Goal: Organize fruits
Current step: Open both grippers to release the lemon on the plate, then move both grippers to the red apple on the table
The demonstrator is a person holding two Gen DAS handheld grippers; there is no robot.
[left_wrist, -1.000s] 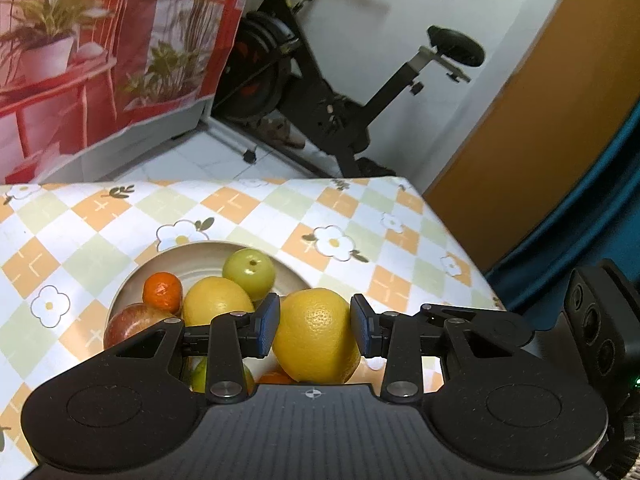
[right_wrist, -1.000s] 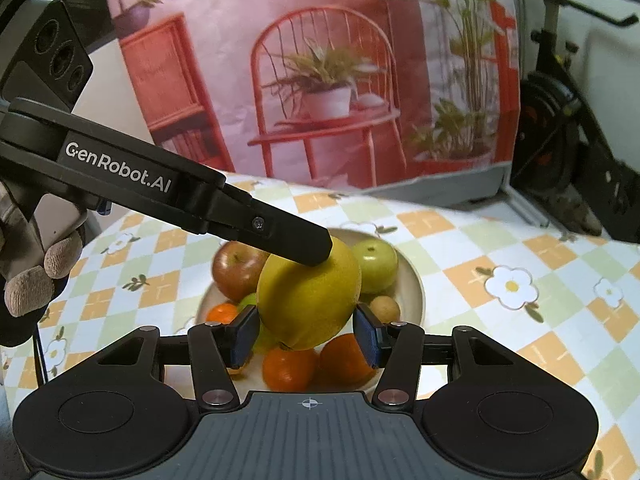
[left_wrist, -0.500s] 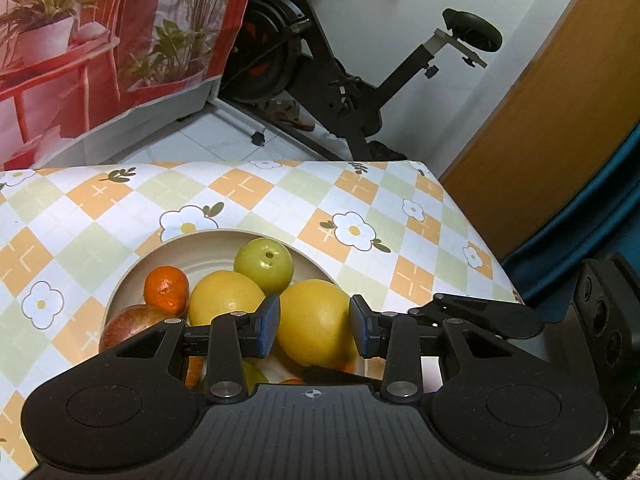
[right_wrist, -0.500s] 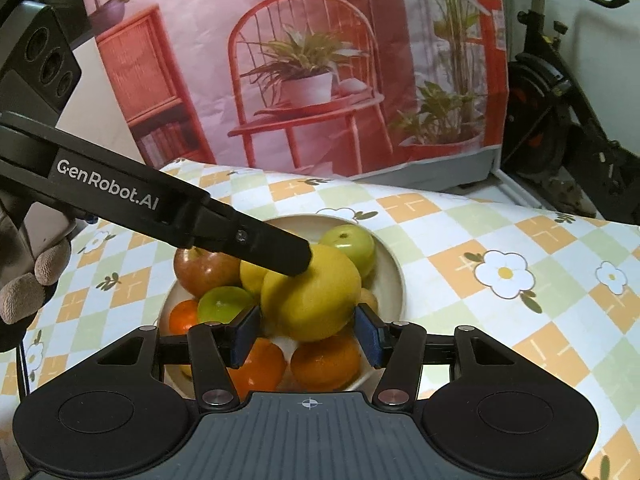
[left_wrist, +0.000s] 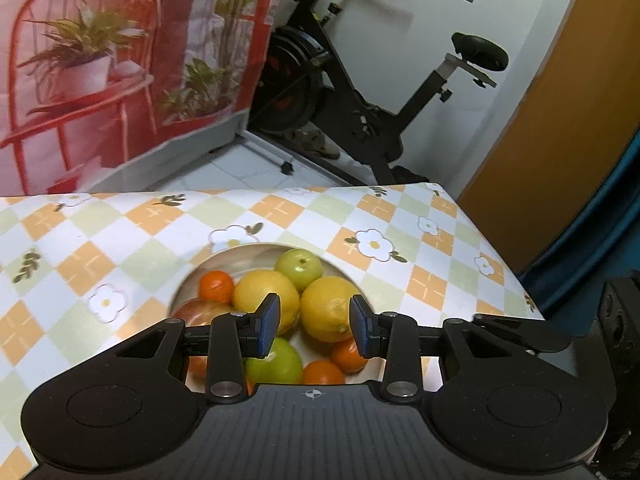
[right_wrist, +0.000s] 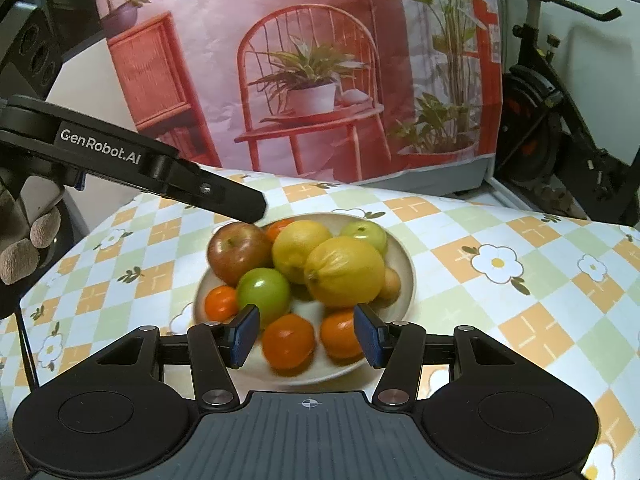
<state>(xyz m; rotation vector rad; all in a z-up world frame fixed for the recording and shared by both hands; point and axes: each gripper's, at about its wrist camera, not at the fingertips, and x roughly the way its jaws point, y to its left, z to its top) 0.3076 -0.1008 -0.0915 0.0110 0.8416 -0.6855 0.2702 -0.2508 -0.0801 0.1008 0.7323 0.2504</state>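
Lemon [right_wrist: 344, 271] is now lying on top of the fruit pile in the plate [right_wrist: 404, 256], free of both tools; a second ago it sat between the pads of the left tongs [left_wrist: 313, 329] and also between those of the right tongs [right_wrist: 307, 336], and now neither pair touches it. Left tongs have drawn back and a little up, with the pads standing apart by a narrow gap and nothing between them; in the right wrist view one left finger [right_wrist: 208, 192] hovers over the red apple [right_wrist: 239, 252] without touching it. Right tongs are also apart and empty, held back from the near rim of the plate, just above the two oranges [right_wrist: 288, 342]. Around the lemon lie a second yellow citrus [right_wrist: 298, 246], a green apple [right_wrist: 264, 294], a paler green fruit [right_wrist: 364, 236] at the far side and a small orange [right_wrist: 219, 302]; the plate stands on the checked table [right_wrist: 520, 280]. I judge that this placing is finished, since the lemon rests without support; no loose fruit shows on the cloth in either view, so the sorting may be near its end.
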